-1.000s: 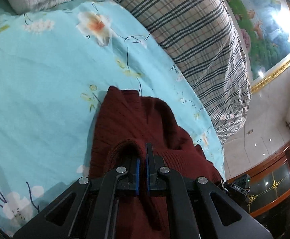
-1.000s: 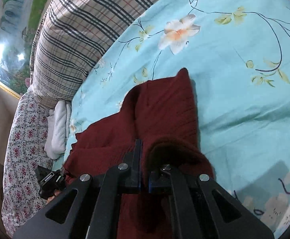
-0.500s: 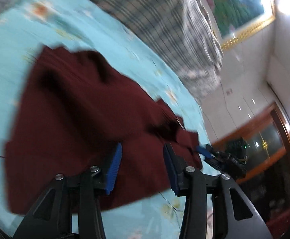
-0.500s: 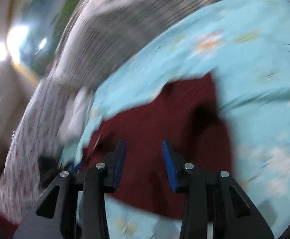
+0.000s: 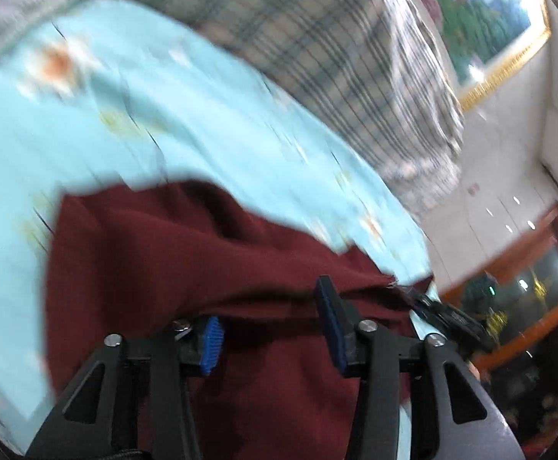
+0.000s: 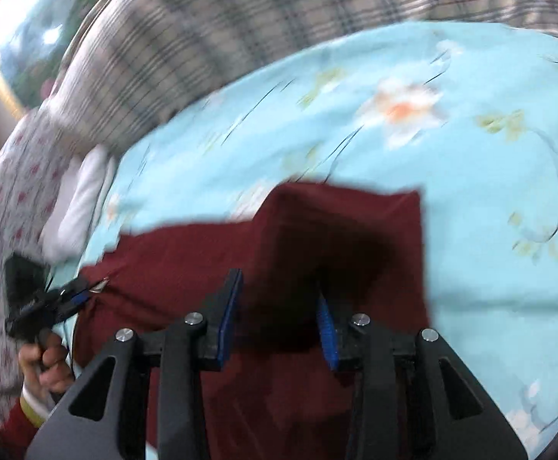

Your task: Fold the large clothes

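Note:
A dark red knitted garment (image 5: 171, 253) lies partly folded on a light blue flowered bedsheet (image 5: 106, 126); it also shows in the right wrist view (image 6: 340, 230). My left gripper (image 5: 269, 320) is open just above the garment's near part, nothing between its blue pads. My right gripper (image 6: 279, 308) is open over the garment too, holding nothing. Each gripper appears at the edge of the other's view: the right gripper (image 5: 443, 312) and the left gripper (image 6: 48, 299), close to a garment edge. Both views are motion-blurred.
A plaid pillow or quilt (image 5: 317, 46) lies along the far side of the bed, also in the right wrist view (image 6: 209, 30). A white folded cloth (image 6: 75, 207) lies beside it. A framed painting (image 5: 482, 11) hangs on the wall, with a wooden cabinet (image 5: 539, 287) below.
Both grippers have opened and let go of the red garment, which now lies spread flatter on the sheet. Both have pulled back and are moving fast, blurring the views.

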Motion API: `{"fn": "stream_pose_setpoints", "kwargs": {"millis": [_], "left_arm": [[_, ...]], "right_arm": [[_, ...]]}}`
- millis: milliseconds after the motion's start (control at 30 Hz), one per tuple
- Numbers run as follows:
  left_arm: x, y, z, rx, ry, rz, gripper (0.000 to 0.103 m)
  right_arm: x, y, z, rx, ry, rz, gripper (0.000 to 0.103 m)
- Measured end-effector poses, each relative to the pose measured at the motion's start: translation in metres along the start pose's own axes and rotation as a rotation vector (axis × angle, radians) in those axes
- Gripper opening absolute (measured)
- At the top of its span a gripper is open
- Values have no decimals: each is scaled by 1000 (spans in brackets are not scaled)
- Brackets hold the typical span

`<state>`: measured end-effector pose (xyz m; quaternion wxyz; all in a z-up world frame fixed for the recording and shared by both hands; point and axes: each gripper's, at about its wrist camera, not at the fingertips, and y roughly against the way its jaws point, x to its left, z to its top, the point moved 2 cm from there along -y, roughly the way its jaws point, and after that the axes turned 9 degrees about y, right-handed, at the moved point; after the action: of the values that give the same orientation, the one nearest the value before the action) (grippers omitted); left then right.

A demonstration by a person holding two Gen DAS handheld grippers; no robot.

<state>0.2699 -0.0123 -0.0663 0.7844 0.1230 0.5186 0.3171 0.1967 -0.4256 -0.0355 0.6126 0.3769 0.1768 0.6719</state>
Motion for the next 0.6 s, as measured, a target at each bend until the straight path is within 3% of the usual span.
{"fn": "stream_pose_setpoints", "kwargs": {"millis": [200, 333, 600], "left_arm": [[23, 15, 22, -80, 87, 21, 51], [25, 27, 0, -61, 92, 10, 51], [8, 58, -76, -13, 127, -55, 66]], "right_arm": [[-13, 9, 1, -59, -88, -11, 38], [-11, 20, -10, -76, -93, -7, 38], [14, 31, -45, -27, -63, 42, 38]]}}
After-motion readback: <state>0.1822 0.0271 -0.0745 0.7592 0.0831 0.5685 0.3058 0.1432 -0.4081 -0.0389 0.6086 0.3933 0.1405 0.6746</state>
